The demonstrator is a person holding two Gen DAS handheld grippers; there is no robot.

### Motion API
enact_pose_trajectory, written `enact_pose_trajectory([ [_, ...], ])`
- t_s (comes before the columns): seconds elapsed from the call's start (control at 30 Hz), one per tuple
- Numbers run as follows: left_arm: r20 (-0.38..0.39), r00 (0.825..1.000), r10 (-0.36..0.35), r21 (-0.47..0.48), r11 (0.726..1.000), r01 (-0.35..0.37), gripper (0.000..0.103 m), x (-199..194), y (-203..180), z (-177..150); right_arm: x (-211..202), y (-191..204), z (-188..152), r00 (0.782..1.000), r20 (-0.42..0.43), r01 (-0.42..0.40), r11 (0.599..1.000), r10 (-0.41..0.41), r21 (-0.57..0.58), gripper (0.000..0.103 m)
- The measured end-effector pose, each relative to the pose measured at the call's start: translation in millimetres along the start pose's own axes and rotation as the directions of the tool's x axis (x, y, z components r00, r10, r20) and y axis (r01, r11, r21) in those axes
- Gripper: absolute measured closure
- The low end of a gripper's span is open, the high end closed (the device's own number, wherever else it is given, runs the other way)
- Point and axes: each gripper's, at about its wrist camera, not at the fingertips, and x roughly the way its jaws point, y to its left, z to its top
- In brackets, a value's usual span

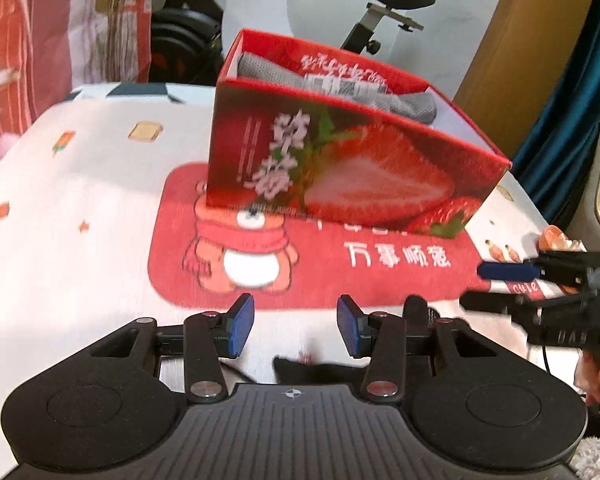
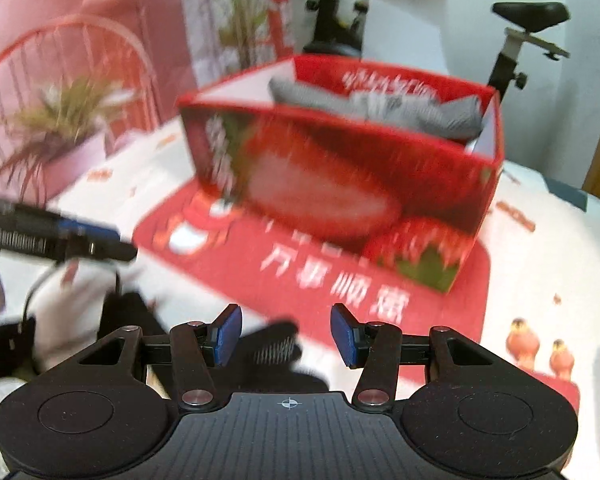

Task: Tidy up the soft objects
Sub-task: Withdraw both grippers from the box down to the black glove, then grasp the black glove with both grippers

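Observation:
A red strawberry-print box (image 1: pixel 352 168) stands on a red mat (image 1: pixel 380 272). It also shows in the right wrist view (image 2: pixel 340 184). Grey socks (image 1: pixel 340 84) lie inside the box, seen too in the right wrist view (image 2: pixel 400 112). My left gripper (image 1: pixel 296 328) is open and empty, in front of the mat. A black sock (image 1: pixel 312 370) lies just below its fingers. My right gripper (image 2: pixel 286 334) is open and empty above black socks (image 2: pixel 276 344) on the cloth. The right gripper appears at the left view's right edge (image 1: pixel 500 284). The left gripper appears at the right view's left edge (image 2: pixel 112 244).
The table has a white patterned cloth (image 1: pixel 60 240). An exercise bike (image 1: pixel 380 12) stands behind the table. A pink pot with a plant (image 2: pixel 60 136) sits at the table's left. A wooden door (image 1: pixel 532 40) is at the right.

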Motion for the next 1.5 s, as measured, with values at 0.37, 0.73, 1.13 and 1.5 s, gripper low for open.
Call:
enact_pose_trajectory([
  [0.37,-0.014,1.0,0.02,-0.019,1.0,-0.02,0.055,-2.5,-3.0,-10.7,9.5,27.2,-23.9,0.993,-0.112,-0.051,0.99,0.036,-0.134,0.034],
  [0.73,-0.015,1.0,0.024,-0.033,0.999,-0.024,0.055,-0.9,-0.6,-11.7,20.5,19.5,-25.9,0.991,-0.122,-0.068,0.991,0.053,-0.118,0.069],
  [1.13,-0.015,0.999,0.031,-0.033,0.999,-0.031,0.055,3.9,0.0,-7.6,41.7,-1.1,-8.1,0.994,-0.085,-0.069,0.998,0.07,0.006,0.084],
  [1.5,-0.01,1.0,0.008,0.01,1.0,-0.008,0.049,8.3,-7.7,-2.7,83.1,-7.1,27.4,0.996,-0.064,-0.053,0.993,0.06,0.102,0.085],
])
